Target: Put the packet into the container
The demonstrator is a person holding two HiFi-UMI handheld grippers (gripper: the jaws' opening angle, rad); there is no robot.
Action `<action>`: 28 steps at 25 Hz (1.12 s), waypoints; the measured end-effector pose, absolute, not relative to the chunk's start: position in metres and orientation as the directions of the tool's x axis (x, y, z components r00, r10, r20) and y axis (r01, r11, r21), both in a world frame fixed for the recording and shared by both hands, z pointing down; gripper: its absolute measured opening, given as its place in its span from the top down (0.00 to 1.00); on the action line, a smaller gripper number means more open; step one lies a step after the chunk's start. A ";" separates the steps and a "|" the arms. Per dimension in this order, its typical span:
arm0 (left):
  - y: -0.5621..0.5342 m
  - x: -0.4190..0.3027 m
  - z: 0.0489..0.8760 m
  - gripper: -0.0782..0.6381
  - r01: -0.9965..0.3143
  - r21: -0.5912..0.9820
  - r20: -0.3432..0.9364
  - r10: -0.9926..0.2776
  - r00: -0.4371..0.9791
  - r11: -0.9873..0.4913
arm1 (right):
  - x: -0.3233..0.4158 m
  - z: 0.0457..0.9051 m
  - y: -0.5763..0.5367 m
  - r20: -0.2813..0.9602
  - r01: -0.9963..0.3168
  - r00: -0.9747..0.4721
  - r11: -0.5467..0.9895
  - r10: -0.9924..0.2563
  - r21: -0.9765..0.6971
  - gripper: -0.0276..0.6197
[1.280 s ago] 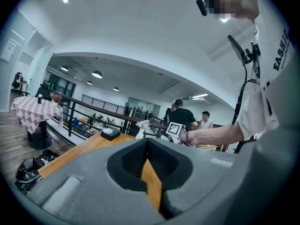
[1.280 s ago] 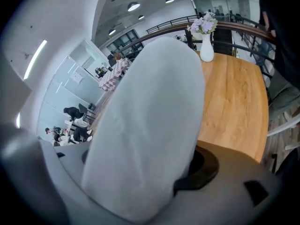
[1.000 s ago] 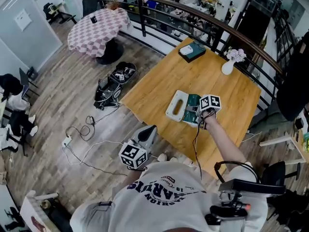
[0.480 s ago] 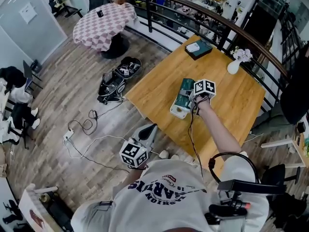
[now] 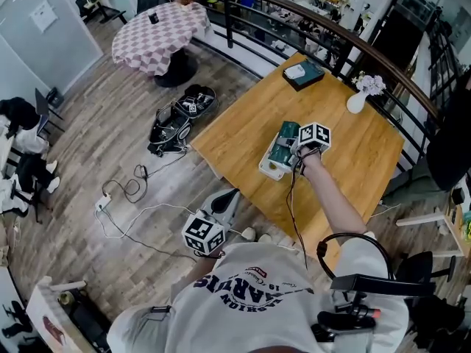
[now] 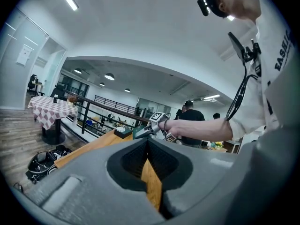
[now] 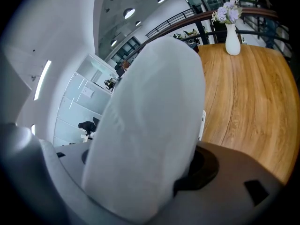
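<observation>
**Fingers (image 7: 243, 175) of the right gripper (image 5: 300, 151) clamped on the white container (image 5: 271, 168)**

Right gripper view: a smooth white wall, which by the head view is the container, stands between the two grey fingers and fills most of the view. The fingers stand wide and press on it from both sides. From the head camera, this gripper reaches out over the wooden table (image 5: 360, 160) at the end of an outstretched arm. The container sits at its tips, near the table's left edge. Whether the container rests on the wood cannot be told.

The green packet (image 5: 284, 137) lies at the container's far end, touching it. Whether it is fully inside cannot be told.

The left gripper (image 5: 229, 197) hangs low in front of the person, off the table and well apart from the container. Its fingers are together, with only a thin slit between them and nothing in it.

A white vase (image 5: 356, 101) with pale flowers stands near the table's far edge by the railing (image 5: 243, 9), and a dark box (image 5: 302, 74) sits at the far corner. A bag (image 5: 176, 120) lies on the floor.
</observation>
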State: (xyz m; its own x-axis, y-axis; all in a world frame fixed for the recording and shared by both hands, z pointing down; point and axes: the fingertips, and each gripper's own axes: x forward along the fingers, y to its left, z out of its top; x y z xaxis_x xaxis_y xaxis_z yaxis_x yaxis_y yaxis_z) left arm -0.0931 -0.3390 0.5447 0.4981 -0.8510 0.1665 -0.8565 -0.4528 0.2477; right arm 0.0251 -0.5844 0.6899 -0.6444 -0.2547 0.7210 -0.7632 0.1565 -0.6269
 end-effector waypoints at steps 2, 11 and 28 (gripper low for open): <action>-0.338 -0.095 0.544 0.89 -0.858 0.247 0.166 -0.853 0.496 -0.451 | 0.022 0.694 -0.585 0.724 -0.765 -0.642 0.141 -0.253 -0.629 0.39; -0.327 -0.107 0.548 0.89 -0.883 0.255 0.177 -0.879 0.442 -0.393 | 0.027 0.743 -0.594 0.769 -0.795 -0.598 0.049 -0.226 -0.604 0.39; -0.300 -0.172 0.566 0.89 -0.954 0.236 0.236 -0.942 0.238 -0.182 | 0.042 0.902 -0.632 0.938 -0.925 -0.341 -0.160 -0.058 -0.346 0.39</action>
State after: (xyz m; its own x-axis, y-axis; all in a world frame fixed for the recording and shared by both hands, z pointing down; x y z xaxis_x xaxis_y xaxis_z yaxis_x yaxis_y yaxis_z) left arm -0.1722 -0.3005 0.5661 0.2383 -0.9422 0.2357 -0.9544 -0.1823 0.2363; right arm 0.0418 -0.6321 0.9017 -0.3410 -0.0578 0.9383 -0.9246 -0.1598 -0.3459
